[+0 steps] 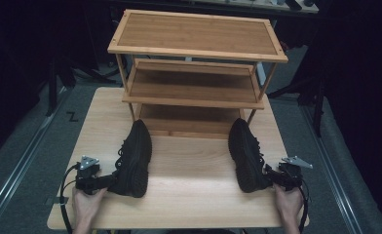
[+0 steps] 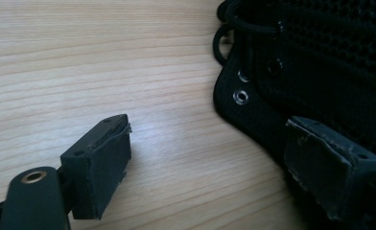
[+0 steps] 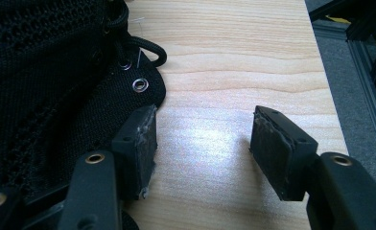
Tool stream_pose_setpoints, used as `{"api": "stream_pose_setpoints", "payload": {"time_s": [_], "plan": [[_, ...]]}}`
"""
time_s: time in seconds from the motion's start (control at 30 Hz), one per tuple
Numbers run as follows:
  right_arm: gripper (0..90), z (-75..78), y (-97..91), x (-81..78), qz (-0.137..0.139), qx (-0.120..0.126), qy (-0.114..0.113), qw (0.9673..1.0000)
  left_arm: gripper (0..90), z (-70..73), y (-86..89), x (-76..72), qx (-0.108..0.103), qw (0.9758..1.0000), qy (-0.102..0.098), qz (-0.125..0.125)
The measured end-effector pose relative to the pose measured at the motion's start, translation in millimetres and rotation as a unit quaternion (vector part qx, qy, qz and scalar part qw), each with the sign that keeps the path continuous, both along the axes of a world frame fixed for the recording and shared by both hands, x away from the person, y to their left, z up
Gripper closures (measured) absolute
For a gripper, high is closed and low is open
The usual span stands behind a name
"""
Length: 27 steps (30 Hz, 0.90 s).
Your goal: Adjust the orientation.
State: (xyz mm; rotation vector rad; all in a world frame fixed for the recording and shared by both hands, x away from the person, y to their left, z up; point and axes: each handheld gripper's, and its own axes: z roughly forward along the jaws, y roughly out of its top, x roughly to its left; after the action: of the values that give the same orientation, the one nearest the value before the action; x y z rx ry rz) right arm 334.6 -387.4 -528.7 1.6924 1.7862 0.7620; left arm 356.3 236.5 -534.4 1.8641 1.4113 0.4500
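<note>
High view showed the bare rack (image 1: 194, 87) at twelve o'clock; both tools, left tool (image 1: 104, 181) and right tool (image 1: 272, 176), sat released beside black shoes (image 1: 135, 158), heels partly hidden.

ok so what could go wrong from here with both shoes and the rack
1. Both tools are open, each with only one jaw against its shoe's mesh side: the left tool at the left shoe, the right tool at the right shoe. Closing now would likely pinch air or soft mesh and slip.
2. The wooden rack stands just beyond the toes; its shelf gaps look low, so a tilted shoe might catch an edge.
</note>
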Motion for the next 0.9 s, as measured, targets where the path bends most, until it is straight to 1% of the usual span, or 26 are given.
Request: {"api": "stream_pose_setpoints", "payload": {"time_s": [0.13, 0.2, 0.3, 0.53, 0.7, 0.77, 0.9], "plan": [[42.6, 0.0, 0.0, 0.0, 0.002, -0.001, 0.000, 1.0000, 16.6, 0.8, -6.7, 1.8, -0.002, 1.0000, -0.001, -0.008], [42.6, 0.0, 0.0, 0.0, 0.002, -0.001, 0.000, 1.0000, 16.8, 0.7, -9.7, 2.6, -0.012, 0.9999, -0.001, -0.011], [42.6, 0.0, 0.0, 0.0, 0.002, -0.001, 0.000, 1.0000, 17.6, 0.6, -14.9, 3.1, -0.015, 0.9998, -0.006, -0.015], [42.6, -0.1, 0.1, -0.1, 0.002, 0.000, 0.000, 1.0000, 17.7, 5.2, -23.0, 4.2, -0.006, 0.9996, -0.009, -0.028], [42.6, -0.1, 0.2, -0.1, 0.003, -0.001, 0.000, 1.0000, 17.9, 7.5, -27.5, 5.8, -0.010, 0.9994, -0.011, -0.032], [42.6, -0.1, 0.2, -0.1, 0.003, 0.000, 0.000, 1.0000, 18.2, 8.9, -28.8, 5.9, -0.004, 0.9993, -0.011, -0.034], [42.5, -0.1, 0.2, -0.1, 0.004, 0.000, 0.000, 1.0000, 18.7, 9.8, -29.9, 6.1, -0.003, 0.9992, -0.012, -0.037]]}}
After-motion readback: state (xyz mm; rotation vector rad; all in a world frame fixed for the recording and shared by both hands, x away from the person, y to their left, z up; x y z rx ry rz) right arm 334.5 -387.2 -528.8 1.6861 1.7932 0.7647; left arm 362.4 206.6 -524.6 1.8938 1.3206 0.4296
